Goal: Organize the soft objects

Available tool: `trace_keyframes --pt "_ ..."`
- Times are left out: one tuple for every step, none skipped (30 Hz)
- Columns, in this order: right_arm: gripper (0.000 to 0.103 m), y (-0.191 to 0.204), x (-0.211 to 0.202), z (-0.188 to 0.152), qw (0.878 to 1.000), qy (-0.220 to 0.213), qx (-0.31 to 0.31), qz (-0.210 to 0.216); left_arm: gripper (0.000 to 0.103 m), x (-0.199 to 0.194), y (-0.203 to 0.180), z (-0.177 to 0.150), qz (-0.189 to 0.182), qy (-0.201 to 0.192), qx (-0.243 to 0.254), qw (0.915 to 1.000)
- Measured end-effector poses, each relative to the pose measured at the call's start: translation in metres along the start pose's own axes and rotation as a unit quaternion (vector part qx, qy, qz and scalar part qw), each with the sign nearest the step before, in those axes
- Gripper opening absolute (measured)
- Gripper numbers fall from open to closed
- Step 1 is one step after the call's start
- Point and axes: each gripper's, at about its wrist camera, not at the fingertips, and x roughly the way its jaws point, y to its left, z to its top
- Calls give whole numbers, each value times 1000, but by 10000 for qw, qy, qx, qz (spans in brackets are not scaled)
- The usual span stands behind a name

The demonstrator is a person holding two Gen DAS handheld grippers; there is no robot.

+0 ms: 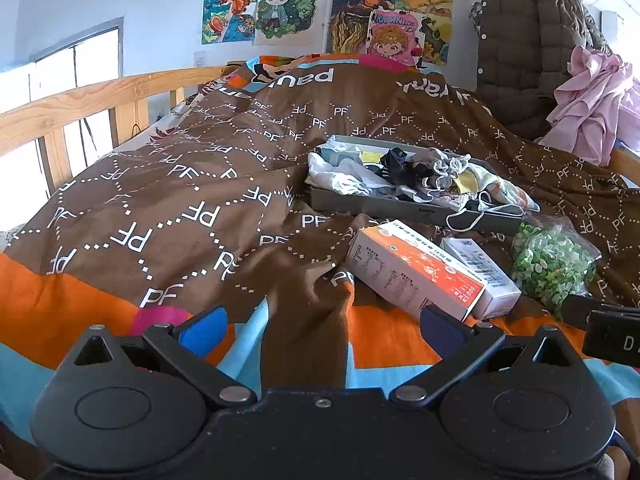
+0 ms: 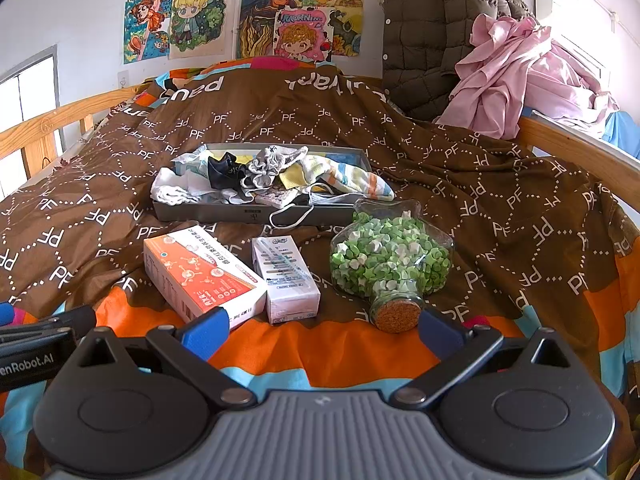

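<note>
A grey tray [image 2: 208, 213] [image 1: 360, 202] lies on the bed, piled with soft things: white cloths [image 2: 176, 188], a black cloth [image 2: 224, 174], a grey lacy cloth [image 2: 272, 166], a striped sock [image 2: 352, 180] and a face mask [image 2: 296, 210] hanging over the front rim. My left gripper [image 1: 322, 326] is open and empty, low over the blanket, left of the tray. My right gripper [image 2: 320, 330] is open and empty, just in front of the boxes and the jar.
An orange box [image 2: 200, 272] [image 1: 412, 276], a white box [image 2: 284, 276] [image 1: 480, 276] and a corked glass jar of green paper stars [image 2: 390, 256] [image 1: 552, 260] lie before the tray. A brown jacket [image 2: 432, 40] and pink clothes [image 2: 516, 76] are piled at the back right. Wooden bed rails [image 1: 68, 112] [image 2: 580, 152] run along both sides.
</note>
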Motion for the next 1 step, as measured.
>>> trace_keyframes --pt "103 0 0 0 10000 5 1 4 102 0 0 0 -4 -10 -6 10000"
